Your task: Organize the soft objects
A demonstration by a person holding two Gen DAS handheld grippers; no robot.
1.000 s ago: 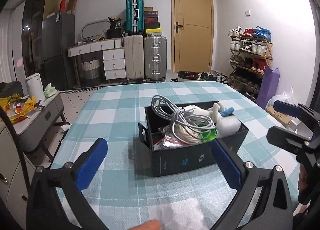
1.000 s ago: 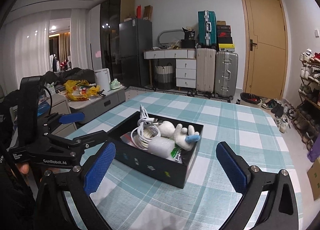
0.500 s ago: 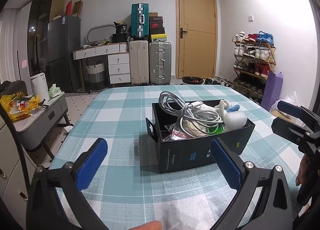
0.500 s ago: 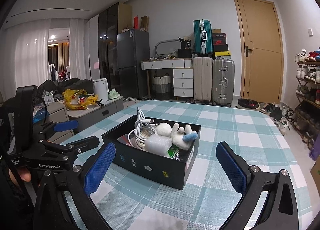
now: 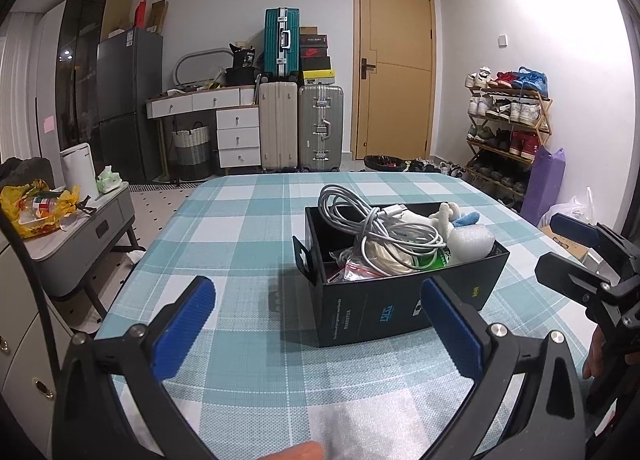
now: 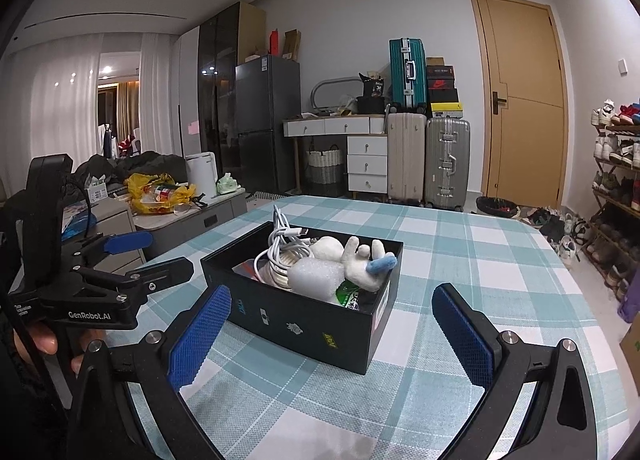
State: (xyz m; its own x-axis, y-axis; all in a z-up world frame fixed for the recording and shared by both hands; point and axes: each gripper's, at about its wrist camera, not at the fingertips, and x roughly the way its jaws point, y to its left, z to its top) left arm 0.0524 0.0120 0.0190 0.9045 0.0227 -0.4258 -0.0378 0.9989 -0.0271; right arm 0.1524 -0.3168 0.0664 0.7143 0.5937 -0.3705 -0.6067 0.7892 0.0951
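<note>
A black open box (image 5: 400, 308) (image 6: 304, 324) stands on the table with the checked cloth (image 5: 240, 228) (image 6: 480, 260). In it lie a coil of white cable (image 5: 376, 228) (image 6: 280, 244), a white plush toy with a blue tip (image 5: 448, 216) (image 6: 362, 260), a white foam piece (image 5: 472, 240) (image 6: 316, 274) and small packets. My left gripper (image 5: 320, 324) is open and empty, short of the box. My right gripper (image 6: 332, 332) is open and empty, in front of the box. Each gripper shows in the other's view, the right (image 5: 576, 252) and the left (image 6: 148, 256).
A low grey cabinet (image 5: 80, 236) with a yellow bag stands left of the table. Suitcases (image 5: 300, 124), a white desk and a fridge line the far wall beside a door (image 5: 392, 64). A shoe rack (image 5: 508, 132) stands at the right.
Both cameras have tilted up and drawn back a little, so the box sits lower in view. Both grippers stay open and empty.
</note>
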